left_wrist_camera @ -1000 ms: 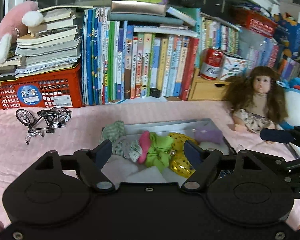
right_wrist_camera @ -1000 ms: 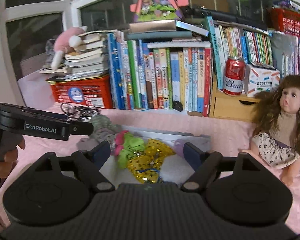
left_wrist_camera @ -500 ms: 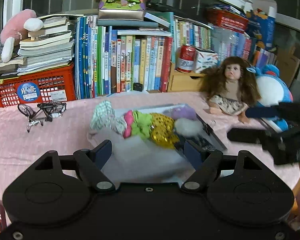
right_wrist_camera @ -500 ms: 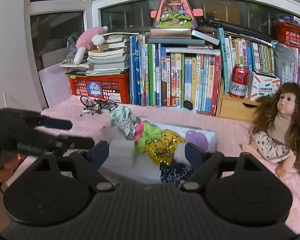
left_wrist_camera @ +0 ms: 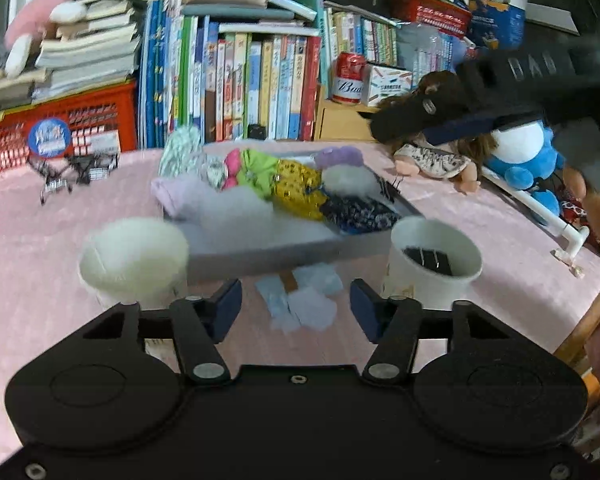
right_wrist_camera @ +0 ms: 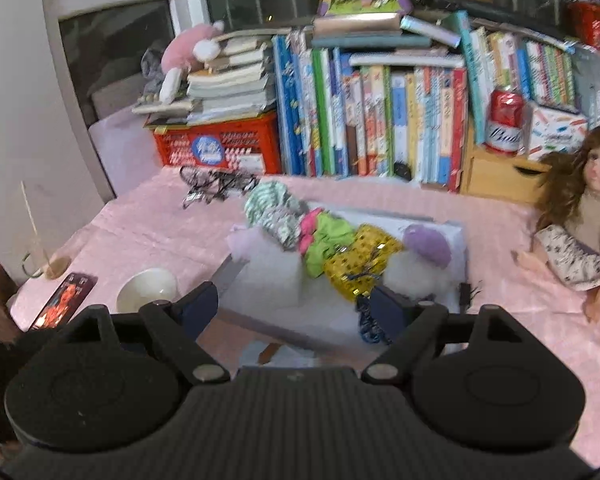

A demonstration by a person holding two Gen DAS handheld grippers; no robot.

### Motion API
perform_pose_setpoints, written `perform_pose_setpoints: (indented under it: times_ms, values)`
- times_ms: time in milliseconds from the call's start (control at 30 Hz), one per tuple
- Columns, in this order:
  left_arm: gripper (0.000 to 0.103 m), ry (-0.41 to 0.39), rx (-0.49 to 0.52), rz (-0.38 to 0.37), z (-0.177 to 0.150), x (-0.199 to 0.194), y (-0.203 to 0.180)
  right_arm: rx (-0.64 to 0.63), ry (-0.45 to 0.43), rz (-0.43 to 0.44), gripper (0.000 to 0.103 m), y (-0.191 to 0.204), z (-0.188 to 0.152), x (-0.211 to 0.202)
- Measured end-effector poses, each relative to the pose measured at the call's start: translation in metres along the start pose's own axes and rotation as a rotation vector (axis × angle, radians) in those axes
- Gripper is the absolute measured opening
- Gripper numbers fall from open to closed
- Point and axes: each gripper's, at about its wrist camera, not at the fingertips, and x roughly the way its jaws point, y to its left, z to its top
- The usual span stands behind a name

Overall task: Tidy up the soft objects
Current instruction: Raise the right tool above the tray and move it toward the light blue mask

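**A:** so the soft stuff is all heaped in that grey tray (left_wrist_camera: pixel 268 248) in the middle of the pink table: a green scrunchie (left_wrist_camera: pixel 256 170), a yellow spotted one (left_wrist_camera: pixel 296 188), a purple puff (left_wrist_camera: pixel 340 156), a white fluffy ball (left_wrist_camera: pixel 348 182), a dark patterned piece (left_wrist_camera: pixel 356 210) and a pale lilac cloth (left_wrist_camera: pixel 180 194) hanging over the left edge. Nothing is picked up yet.

**B:** what are the grippers doing?

**A:** left gripper (left_wrist_camera: pixel 296 306) sits low in front of the tray, jaws wide apart, nothing between them. Right gripper (right_wrist_camera: pixel 294 306) is the same, spread open and empty, looking down at the pile from a bit higher.

**B:** and the two white cups?

**A:** one on each side of the tray's near edge. The left cup (left_wrist_camera: pixel 132 256) looks empty, though it's blurry; the right cup (left_wrist_camera: pixel 436 260) has some black clips in it. My guess is the soft things get sorted into them.

**B:** risks?

**A:** the pile is tangled, so grabbing one scrunchie could drag its neighbour out. The cups look light and sit right beside the left fingers, so a careless reach could knock one over. There's also some crumpled clear wrapper (left_wrist_camera: pixel 300 300) on the table directly ahead, easy to snag by mistake.
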Motion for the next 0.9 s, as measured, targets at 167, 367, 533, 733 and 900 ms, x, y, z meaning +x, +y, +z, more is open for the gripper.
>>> perform_pose_setpoints:
  times_ms: [167,367,533,733,900]
  values:
    - [0.051,0.010,-0.048,0.031,-0.025,0.023,-0.004,-0.007,0.095,0.021,0.090,0.012,0.003,0.021]
    - [0.050,-0.015,-0.142,0.015,-0.036,0.047,-0.003,-0.033,0.205,0.002,0.090,0.023,0.007,0.046]
    - [0.031,-0.041,-0.202,0.027,-0.037,0.062,-0.003,-0.003,0.291,-0.005,0.090,0.026,0.010,0.070]
    - [0.011,-0.050,-0.219,0.020,-0.044,0.065,-0.003,0.028,0.394,-0.022,0.090,0.027,0.014,0.100]
    - [0.011,-0.075,-0.212,0.038,-0.052,0.051,0.001,0.080,0.467,-0.043,0.092,0.022,0.013,0.122]
